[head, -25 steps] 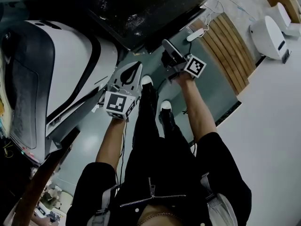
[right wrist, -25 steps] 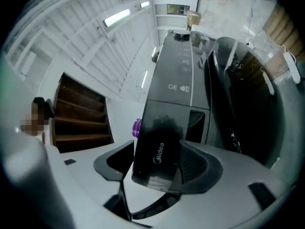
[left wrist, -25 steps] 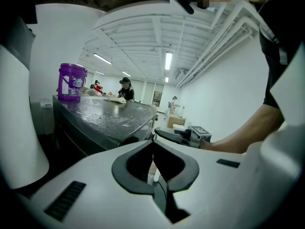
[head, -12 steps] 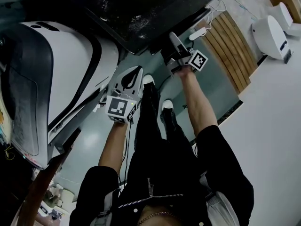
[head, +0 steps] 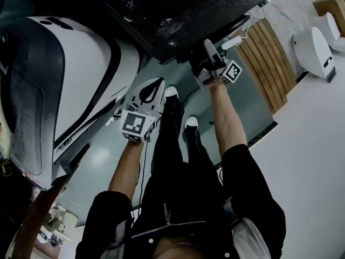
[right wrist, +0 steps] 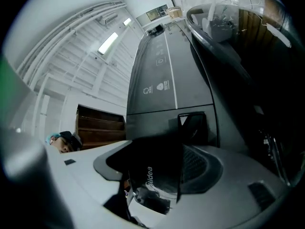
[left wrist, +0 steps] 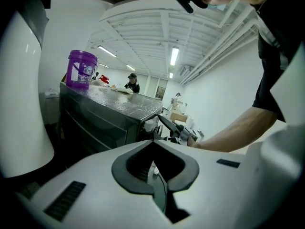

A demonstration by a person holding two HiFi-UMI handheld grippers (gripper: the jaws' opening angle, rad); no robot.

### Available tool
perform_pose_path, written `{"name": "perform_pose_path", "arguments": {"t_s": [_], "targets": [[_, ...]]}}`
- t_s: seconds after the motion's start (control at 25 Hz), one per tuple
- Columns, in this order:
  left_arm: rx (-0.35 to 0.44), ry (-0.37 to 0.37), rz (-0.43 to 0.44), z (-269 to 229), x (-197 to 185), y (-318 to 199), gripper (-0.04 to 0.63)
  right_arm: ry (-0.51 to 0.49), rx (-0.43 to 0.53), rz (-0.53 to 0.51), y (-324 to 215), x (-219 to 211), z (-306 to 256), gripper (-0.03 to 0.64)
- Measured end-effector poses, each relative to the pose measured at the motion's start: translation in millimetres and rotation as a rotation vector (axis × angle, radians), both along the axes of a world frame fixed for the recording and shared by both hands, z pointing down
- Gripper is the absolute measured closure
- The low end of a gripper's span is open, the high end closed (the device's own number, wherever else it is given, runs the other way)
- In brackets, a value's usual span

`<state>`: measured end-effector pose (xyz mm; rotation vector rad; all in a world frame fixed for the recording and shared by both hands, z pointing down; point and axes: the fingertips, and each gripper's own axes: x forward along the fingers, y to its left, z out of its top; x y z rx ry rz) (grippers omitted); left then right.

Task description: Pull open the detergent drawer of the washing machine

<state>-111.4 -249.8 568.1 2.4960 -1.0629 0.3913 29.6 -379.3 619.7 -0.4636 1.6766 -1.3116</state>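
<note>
The dark washing machine [head: 178, 15] fills the top of the head view, and its front panel [right wrist: 162, 85] with printed icons shows in the right gripper view. My right gripper [head: 207, 50] is up against the machine's front edge. Between its jaws sits the dark detergent drawer front [right wrist: 155, 173], which carries a brand name, and my right gripper [right wrist: 157, 175] is shut on it. My left gripper [head: 152, 86] hangs lower and to the left, away from the machine. In its own view my left gripper [left wrist: 155, 166] is shut with nothing in it.
A large white and dark appliance [head: 64, 80] stands close at the left. A purple bucket [left wrist: 82, 69] sits on the washing machine's top. A wooden slatted panel [head: 264, 53] and a white device [head: 312, 42] are at the right. The person's feet [head: 170, 93] stand below the grippers.
My right gripper has moved up and to the right, closer in against the washing machine's front. My left gripper has stayed about where it was.
</note>
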Motion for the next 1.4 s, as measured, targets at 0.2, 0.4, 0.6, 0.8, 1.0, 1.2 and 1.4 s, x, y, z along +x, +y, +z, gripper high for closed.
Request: {"name": "perform_pose_path", "arguments": {"t_s": [0.2, 0.4, 0.6, 0.8, 1.0, 1.2, 1.4], "targets": [[-0.011, -0.004, 0.006, 3, 0, 3, 0.574, -0.018, -0.023, 0.018, 1, 0, 2, 0.334], [-0.019, 0.001, 0.002, 6, -1, 3, 0.574, -0.020, -0.037, 0.011, 1, 2, 2, 0.336], [-0.028, -0.004, 0.002, 11, -4, 1, 0.574, -0.035, -0.046, 0.012, 1, 1, 2, 0.339], [-0.032, -0.009, -0.005, 13, -8, -3, 0.574, -0.034, -0.038, 0.001, 1, 1, 2, 0.342], [-0.033, -0.006, -0.008, 16, -6, -2, 0.574, -0.037, -0.039, 0.016, 20, 14, 0, 0.356], [-0.036, -0.005, -0.023, 19, -8, 0, 0.574, -0.023, -0.044, -0.017, 23, 16, -1, 0.347], [-0.026, -0.007, -0.020, 11, -5, 3, 0.574, -0.032, -0.048, 0.009, 27, 20, 0, 0.348]]}}
